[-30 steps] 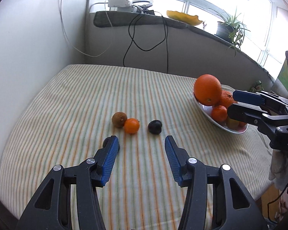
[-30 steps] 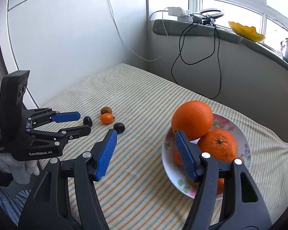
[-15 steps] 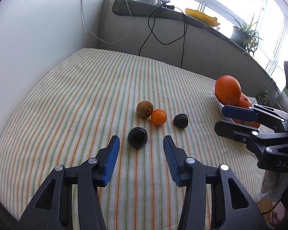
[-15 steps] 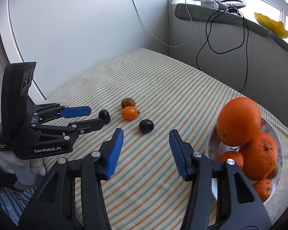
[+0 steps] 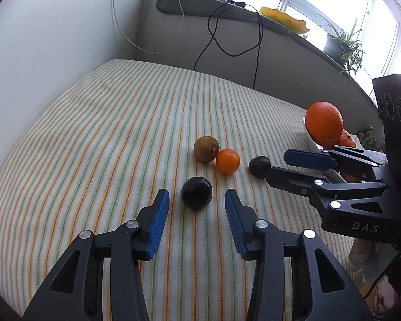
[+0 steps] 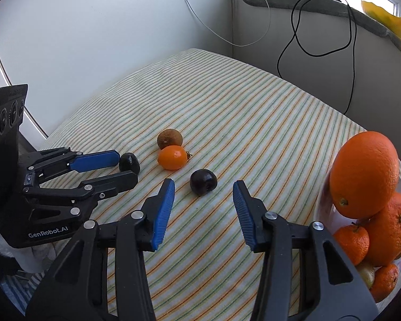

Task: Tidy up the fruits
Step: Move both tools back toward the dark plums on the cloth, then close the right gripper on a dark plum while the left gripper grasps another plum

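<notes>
On my left wrist view, the left gripper fills the bottom of the frame, its blue-padded black jaws apart and just now narrowing, with a round dark purple-black fruit lying just ahead of the tips, between their lines and untouched by the pads. Above it, at centre, a rough brown round fruit touches a small glossy orange fruit. To the right sits a second dark fruit, with the right gripper reaching in from the right edge right beside it. At the upper right a large orange tops a pile in a dish that is mostly hidden. All loose fruit rest on the striped green-and-orange cloth.

On my right wrist view, the left gripper enters from the left edge, its tips flanking the first dark fruit; I cannot tell whether they touch it. The brown fruit and small orange fruit sit at centre. Lower, the right gripper has its jaws apart, also just closing in, with the second dark fruit just ahead of the tips, untouched. At the far right, a white plate holds the large orange stacked on smaller oranges.
</notes>
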### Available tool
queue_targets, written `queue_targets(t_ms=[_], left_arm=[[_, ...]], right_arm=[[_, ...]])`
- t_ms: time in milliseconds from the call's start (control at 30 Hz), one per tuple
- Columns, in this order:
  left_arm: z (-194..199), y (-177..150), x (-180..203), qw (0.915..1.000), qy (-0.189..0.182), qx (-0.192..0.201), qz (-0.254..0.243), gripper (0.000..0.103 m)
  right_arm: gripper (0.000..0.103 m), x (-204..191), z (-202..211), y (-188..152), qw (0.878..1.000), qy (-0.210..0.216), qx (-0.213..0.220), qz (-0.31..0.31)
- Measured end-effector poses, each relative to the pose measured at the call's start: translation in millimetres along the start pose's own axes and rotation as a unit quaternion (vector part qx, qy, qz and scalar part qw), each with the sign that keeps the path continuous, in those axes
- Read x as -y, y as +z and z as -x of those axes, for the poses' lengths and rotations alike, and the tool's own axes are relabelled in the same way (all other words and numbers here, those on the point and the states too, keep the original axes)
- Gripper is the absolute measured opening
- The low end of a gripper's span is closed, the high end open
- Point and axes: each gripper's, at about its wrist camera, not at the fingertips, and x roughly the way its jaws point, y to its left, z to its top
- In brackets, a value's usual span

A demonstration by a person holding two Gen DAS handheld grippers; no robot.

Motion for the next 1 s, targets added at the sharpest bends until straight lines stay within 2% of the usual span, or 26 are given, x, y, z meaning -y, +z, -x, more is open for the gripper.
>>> queue_targets(t_ms=[200, 300, 500, 1000], left_arm=[[-0.5, -0.2, -0.8, 1.0, -0.002, -0.001, -0.001, 0.042], [-2.1, 0.1, -2.7, 1.0, -0.001, -0.003, 0.002, 0.041], [-4.2, 0.6, -2.0, 1.0, -0.002, -0.003, 0.002, 0.04], [-6.3, 1.2, -2.2, 1.0, -0.003, -0.003, -0.005, 0.024]], right_arm=[[0.048, -1.4, -11.7, 3.6, 1.0, 0.0, -0.009, 0.0], [0.043, -2.5, -16.1, 6.8, 1.0, 0.0, -0.011, 0.003], [0.042, -3.2, -24.1, 9.4, 1.0, -0.001, -0.016, 0.007], [0.026, -1.7, -31.8, 10.5, 1.0, 0.001, -0.02, 0.007]])
